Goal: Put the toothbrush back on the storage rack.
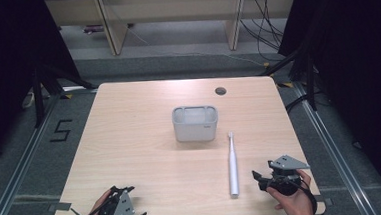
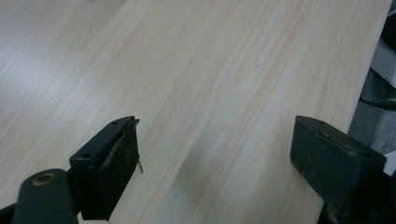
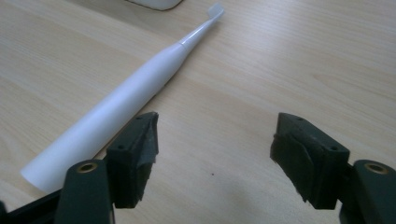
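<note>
Nearby, both grippers are waiting wide apart.
The toothbrush is lying lengthwise just left of the right gripper, head pointing toward the holder; the left gripper is sitting farther off.

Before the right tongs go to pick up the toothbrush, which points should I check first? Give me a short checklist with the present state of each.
1. Right tongs open wide enough for the handle: ok, the jaws stand apart with nothing between them.
2. Toothbrush free to grasp: ok, it lies flat on the table, apart from the grey holder.
3. Right tongs lined up on the handle: not ok, the handle lies beside one jaw, outside the gap.
4. Left tongs out of the way: ok, open over bare table at the near left corner.
5. Holder compartments free: cannot tell, their insides are too dim.
</note>
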Motion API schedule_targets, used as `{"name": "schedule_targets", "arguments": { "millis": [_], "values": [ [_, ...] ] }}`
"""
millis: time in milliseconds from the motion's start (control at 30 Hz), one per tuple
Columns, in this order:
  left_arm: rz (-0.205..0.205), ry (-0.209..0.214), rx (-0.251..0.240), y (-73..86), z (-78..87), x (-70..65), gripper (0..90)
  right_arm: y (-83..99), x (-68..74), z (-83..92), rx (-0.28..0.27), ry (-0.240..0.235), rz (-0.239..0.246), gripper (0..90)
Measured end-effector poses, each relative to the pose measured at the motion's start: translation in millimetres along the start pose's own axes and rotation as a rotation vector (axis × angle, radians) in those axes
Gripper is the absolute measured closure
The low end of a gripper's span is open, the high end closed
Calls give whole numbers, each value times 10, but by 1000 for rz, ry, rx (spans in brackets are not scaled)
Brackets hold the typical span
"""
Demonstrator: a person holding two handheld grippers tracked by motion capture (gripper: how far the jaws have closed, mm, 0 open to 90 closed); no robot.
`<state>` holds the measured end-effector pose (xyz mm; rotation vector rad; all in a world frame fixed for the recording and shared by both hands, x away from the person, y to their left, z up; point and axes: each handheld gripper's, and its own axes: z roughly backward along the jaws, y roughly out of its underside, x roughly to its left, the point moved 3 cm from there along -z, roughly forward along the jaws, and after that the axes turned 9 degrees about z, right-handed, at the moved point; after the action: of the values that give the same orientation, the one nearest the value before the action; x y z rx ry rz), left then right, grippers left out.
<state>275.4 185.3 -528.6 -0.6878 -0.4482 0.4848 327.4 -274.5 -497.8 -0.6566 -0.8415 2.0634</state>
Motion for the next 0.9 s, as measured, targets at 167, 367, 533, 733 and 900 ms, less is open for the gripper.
{"name": "schedule_targets", "arguments": {
  "millis": [167,367,533,733,900],
  "values": [
    [1,2,4,2,-5,-6,150,-38,60,-2,3,-15,45,426],
    [0,-1,4,2,-7,-1,150,-122,115,13,-24,-25,58,534],
    [0,1,5,5,-9,-5,150,-219,164,37,-56,-65,40,624],
    [1,-1,2,4,-12,-2,150,-331,289,-18,-83,-118,70,756],
    [-7,-16,5,5,-23,4,150,-412,397,-125,-75,-156,158,839]
  ]
}}
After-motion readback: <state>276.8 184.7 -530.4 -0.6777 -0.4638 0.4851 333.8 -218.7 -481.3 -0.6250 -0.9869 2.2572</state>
